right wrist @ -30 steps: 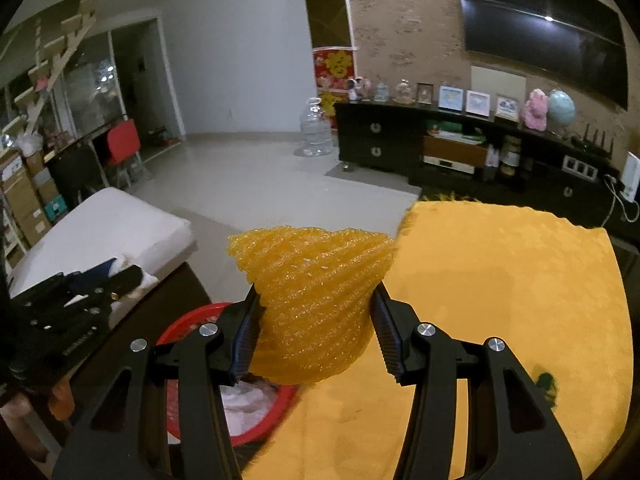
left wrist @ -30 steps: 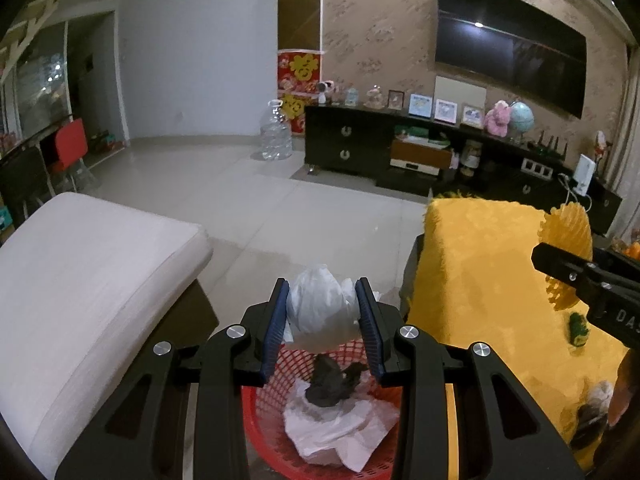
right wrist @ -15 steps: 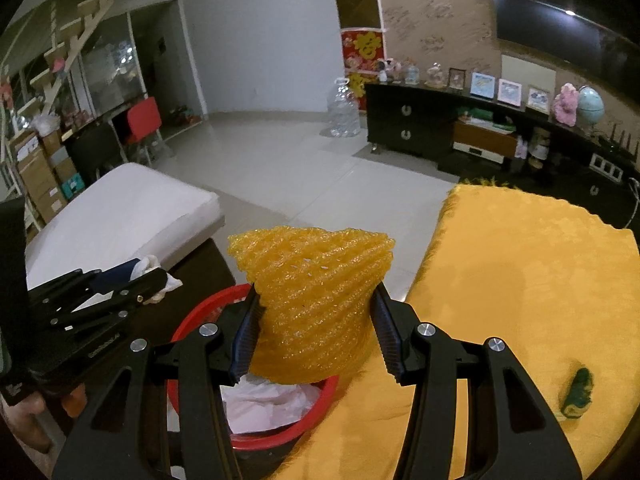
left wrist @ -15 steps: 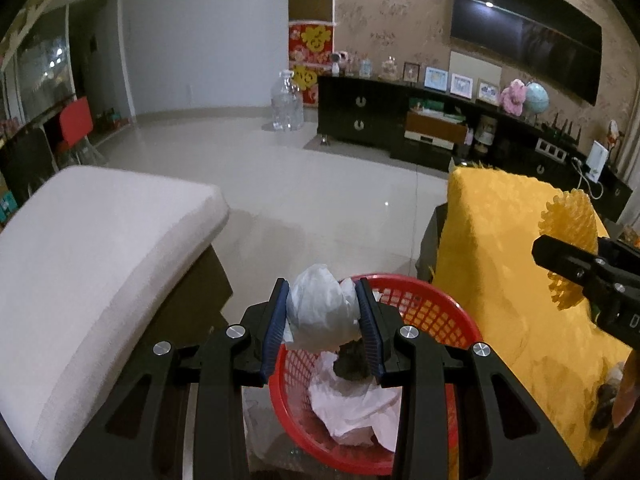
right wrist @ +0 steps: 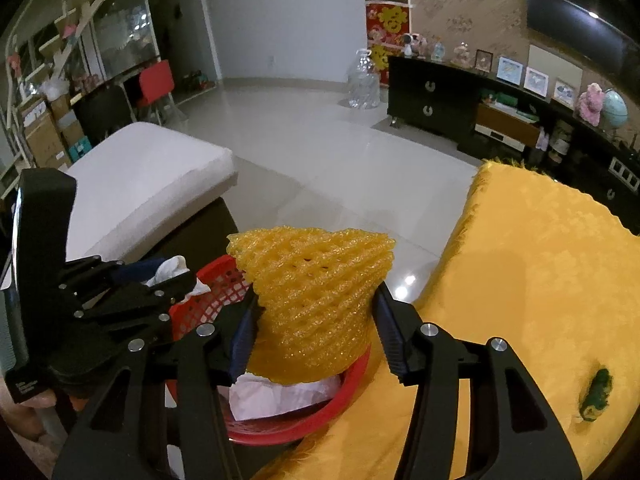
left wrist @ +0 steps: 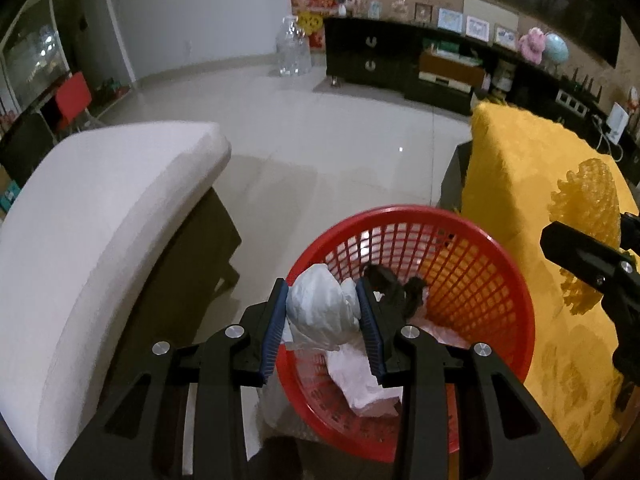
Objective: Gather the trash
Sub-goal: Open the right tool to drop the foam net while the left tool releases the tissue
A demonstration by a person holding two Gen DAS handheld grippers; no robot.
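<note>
While a crumpled white paper wad is clamped between the blue pads of the left gripper, it is held over the near rim of a round red plastic mesh basket. Inside this basket, more crumpled white paper and a small dark scrap are seen.

A yellow foam net sleeve is kept between the 2 jaws of the right gripper, which are opening at this moment; the left pad is touching the sleeve, and a narrow gap is seen at the right pad. The sleeve is placed above the basket, just at the edge of a table covered with a yellow patterned cloth. On this cloth, at the right, a small green scrap is lying well apart from the basket.

Left of the basket, a white cushioned seat is seen. Behind, pale floor tiles are reaching to a long dark cabinet.
</note>
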